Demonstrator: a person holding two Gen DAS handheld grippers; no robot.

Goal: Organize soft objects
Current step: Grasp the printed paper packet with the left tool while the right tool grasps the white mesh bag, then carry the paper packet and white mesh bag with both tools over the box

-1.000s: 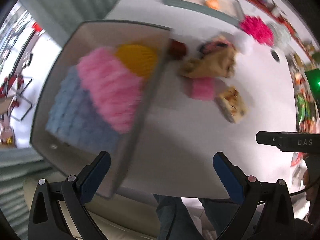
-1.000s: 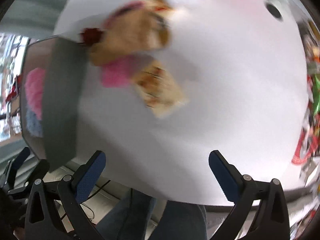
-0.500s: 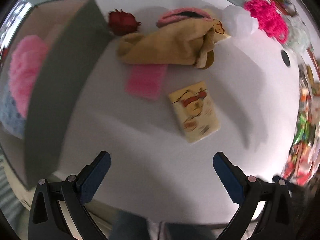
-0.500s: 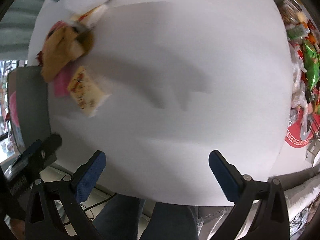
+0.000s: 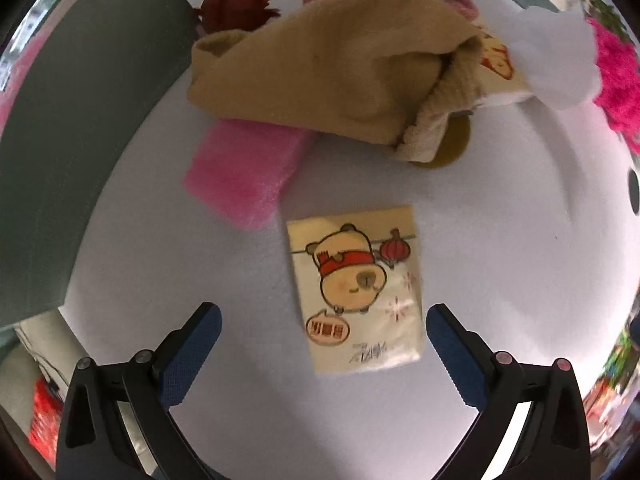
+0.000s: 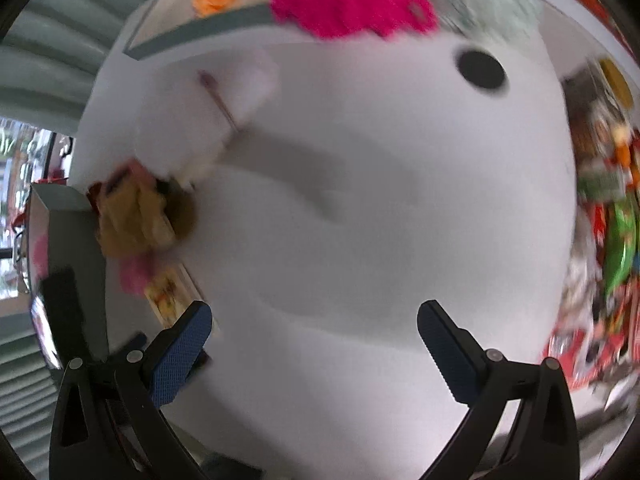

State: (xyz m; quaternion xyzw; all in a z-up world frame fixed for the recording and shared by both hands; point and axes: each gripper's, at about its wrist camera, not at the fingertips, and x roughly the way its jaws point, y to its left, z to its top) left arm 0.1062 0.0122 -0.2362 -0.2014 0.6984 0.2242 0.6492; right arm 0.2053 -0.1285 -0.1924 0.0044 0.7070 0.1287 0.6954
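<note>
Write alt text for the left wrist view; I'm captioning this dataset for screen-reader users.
The open left gripper hovers over a white table, its blue-padded fingers flanking a cartoon-printed tissue packet. Beyond the packet lie a pink sponge and a tan cloth, with a grey bin at the left edge.

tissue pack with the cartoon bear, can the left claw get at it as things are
Probably yes. The left claw is open with the tissue pack lying flat between its fingers, apart from the pink sponge and the tan cloth. Nothing covers it or blocks the way.
</note>
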